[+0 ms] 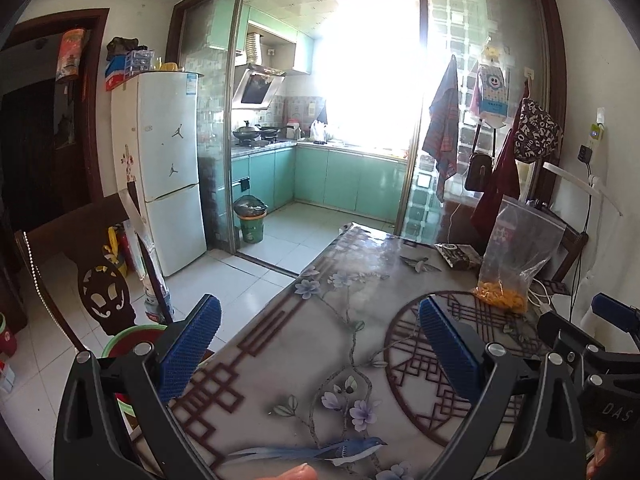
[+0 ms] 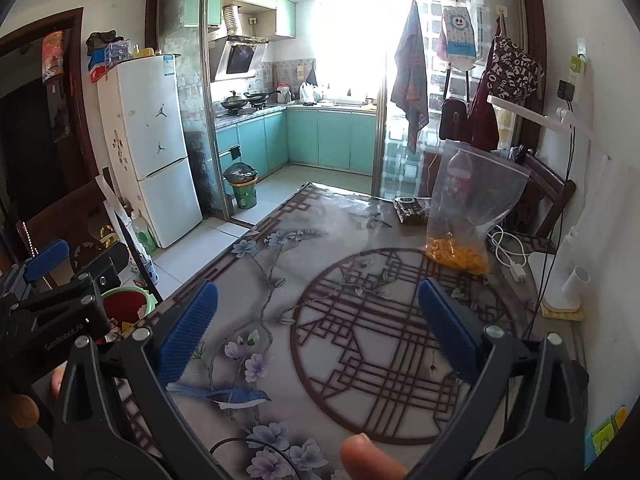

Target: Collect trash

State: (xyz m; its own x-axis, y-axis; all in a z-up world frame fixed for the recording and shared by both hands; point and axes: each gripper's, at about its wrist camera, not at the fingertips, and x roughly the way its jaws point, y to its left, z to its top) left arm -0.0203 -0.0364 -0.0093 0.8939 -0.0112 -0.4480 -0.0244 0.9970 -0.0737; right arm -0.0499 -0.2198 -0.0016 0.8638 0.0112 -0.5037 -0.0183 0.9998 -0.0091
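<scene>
Both wrist views low over the table (image 1: 320, 360), facing the kitchen (shared), left view further left

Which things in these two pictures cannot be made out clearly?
- Red bucket with green rim: right view, the left claw covers part, so its contents stay unclear.
- Dark crumpled wrapper: both views, too small to read, partly behind the clear plastic zip bag.
- Kitchen window: both views, glare whitens everything.
</scene>
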